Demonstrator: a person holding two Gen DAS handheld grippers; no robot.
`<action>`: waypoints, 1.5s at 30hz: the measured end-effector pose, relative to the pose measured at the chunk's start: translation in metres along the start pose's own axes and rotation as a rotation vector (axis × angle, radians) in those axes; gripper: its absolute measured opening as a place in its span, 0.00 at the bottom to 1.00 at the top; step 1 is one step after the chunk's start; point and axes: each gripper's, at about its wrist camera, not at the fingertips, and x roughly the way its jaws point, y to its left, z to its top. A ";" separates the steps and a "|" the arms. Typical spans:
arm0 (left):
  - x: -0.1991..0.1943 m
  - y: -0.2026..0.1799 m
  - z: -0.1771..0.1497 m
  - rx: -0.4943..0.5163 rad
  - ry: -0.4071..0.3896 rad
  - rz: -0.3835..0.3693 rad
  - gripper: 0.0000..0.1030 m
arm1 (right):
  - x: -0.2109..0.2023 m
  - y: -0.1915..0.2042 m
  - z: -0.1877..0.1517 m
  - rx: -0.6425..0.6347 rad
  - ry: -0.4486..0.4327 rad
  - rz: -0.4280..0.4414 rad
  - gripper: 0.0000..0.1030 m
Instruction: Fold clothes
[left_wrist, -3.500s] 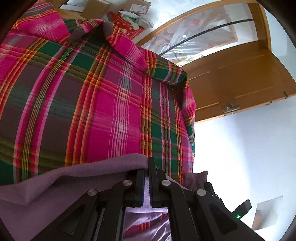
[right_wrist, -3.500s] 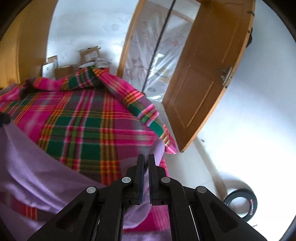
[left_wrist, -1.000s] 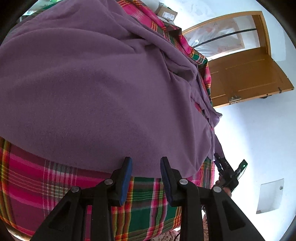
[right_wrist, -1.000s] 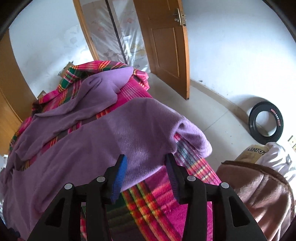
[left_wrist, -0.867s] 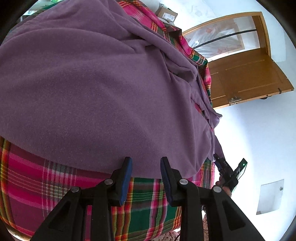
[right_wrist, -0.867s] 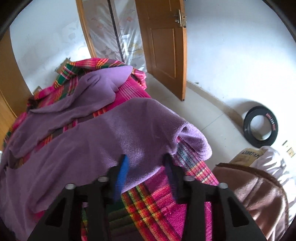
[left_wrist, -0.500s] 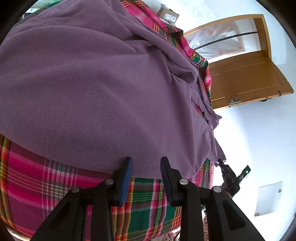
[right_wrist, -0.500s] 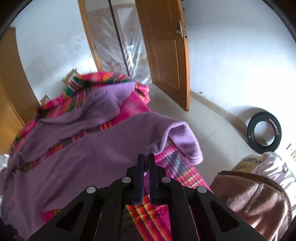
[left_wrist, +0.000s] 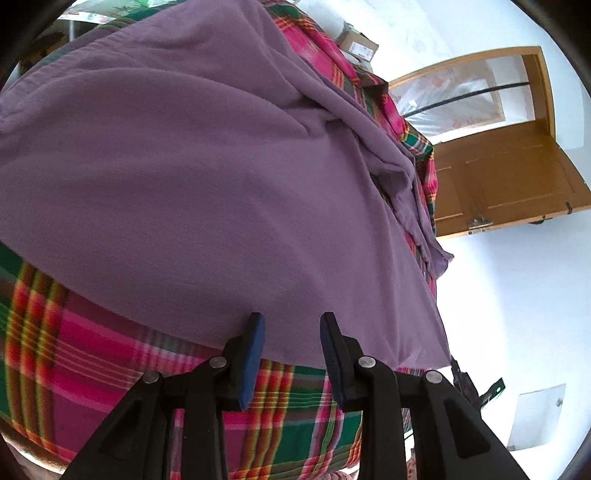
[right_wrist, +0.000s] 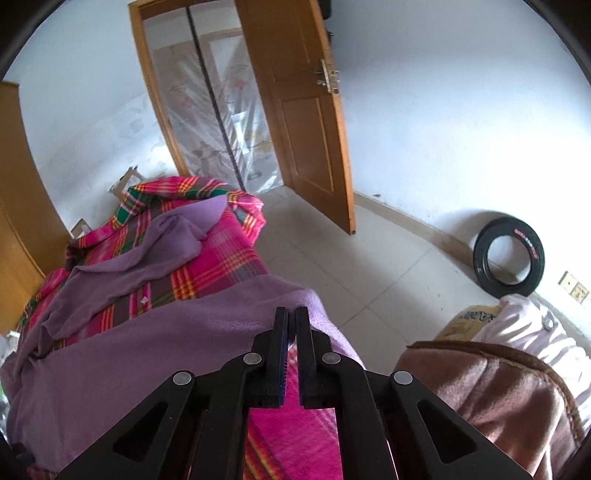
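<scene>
A purple fleece garment (left_wrist: 207, 177) lies spread over a bed covered with a pink, green and red plaid blanket (left_wrist: 92, 354). My left gripper (left_wrist: 291, 319) is open, its blue-padded fingers straddling the garment's near hem without touching it. In the right wrist view my right gripper (right_wrist: 291, 312) is shut on the near corner of the purple garment (right_wrist: 166, 343), which is raised a little off the plaid blanket (right_wrist: 218, 258). One sleeve (right_wrist: 177, 232) trails toward the far end of the bed.
An open wooden door (right_wrist: 306, 122) and a plastic-covered doorway stand beyond the bed. A black tyre (right_wrist: 509, 254) leans on the white wall. Brown cloth (right_wrist: 480, 387) and white fabric (right_wrist: 524, 325) lie at the right. Cardboard boxes (left_wrist: 356, 40) sit past the bed.
My right gripper went from open to shut on the garment's corner and lifted it slightly. My left gripper stayed open at the hem and barely moved.
</scene>
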 end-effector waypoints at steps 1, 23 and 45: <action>-0.001 0.001 0.000 -0.001 -0.003 0.001 0.31 | 0.000 -0.004 -0.001 0.012 0.002 -0.003 0.04; -0.102 0.098 -0.003 -0.247 -0.288 0.103 0.34 | 0.020 0.002 -0.034 -0.001 0.104 -0.097 0.10; -0.110 0.126 0.024 -0.365 -0.433 0.019 0.12 | -0.050 0.059 -0.070 -0.049 0.002 -0.015 0.18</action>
